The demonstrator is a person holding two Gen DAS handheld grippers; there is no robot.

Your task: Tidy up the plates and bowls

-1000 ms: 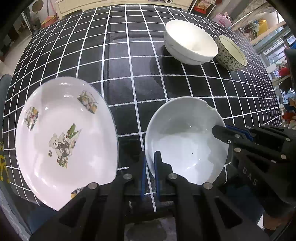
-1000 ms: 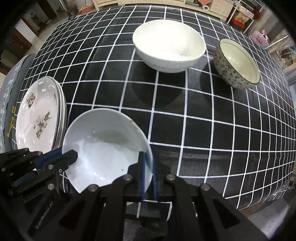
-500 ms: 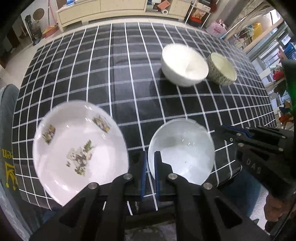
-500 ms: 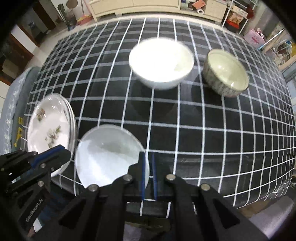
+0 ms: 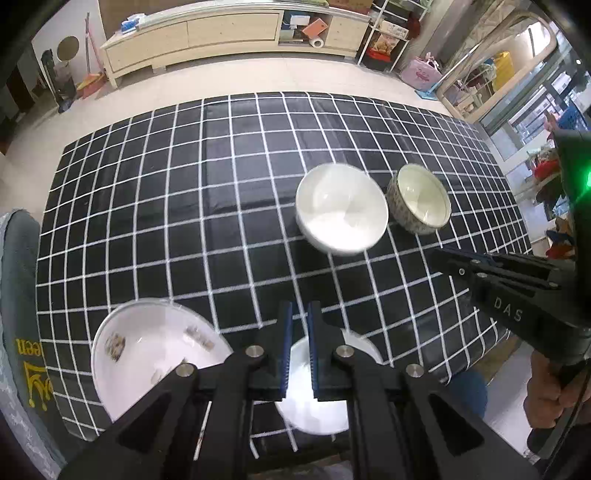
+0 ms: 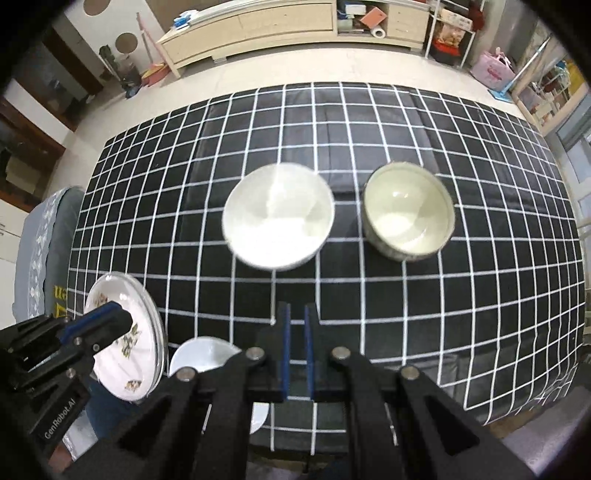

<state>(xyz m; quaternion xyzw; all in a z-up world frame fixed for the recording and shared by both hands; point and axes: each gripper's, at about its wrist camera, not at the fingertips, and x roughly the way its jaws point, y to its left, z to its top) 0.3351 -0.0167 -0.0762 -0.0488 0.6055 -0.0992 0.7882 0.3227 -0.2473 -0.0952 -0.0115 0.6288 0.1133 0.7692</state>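
Black-and-white grid tablecloth (image 5: 221, 206), draped over the table; on it I list four pieces of crockery and, above it, my two grippers.

Left gripper (image 5: 298, 341): held high over the near edge, looking down; its blue-padded fingers (image 5: 285, 343) stand a narrow slot apart with nothing between them. From the right wrist view it shows at lower left (image 6: 110, 325), over the plates.

Right gripper (image 6: 295, 347): likewise raised over the near edge, fingers parallel with a slim gap, gripping nothing. From the left wrist view it juts in at the right (image 5: 454, 264), a bare hand (image 5: 546, 395) on its handle.

Printed plates (image 5: 147, 354): stacked at the near left corner (rims of more than one show from the right wrist view).

Small white bowl (image 5: 317, 406): just right of the plates at the near edge, largely hidden behind the left gripper's fingers; I cannot tell whether it touches the stack.

Large white bowl (image 6: 277, 218): mid-table, upright.

Speckled bowl (image 6: 408, 212): just to its right, pale inside.

Grey cushioned seat (image 6: 48, 236): at the table's left.

Pale wood cabinet (image 5: 207, 33): along the far wall.
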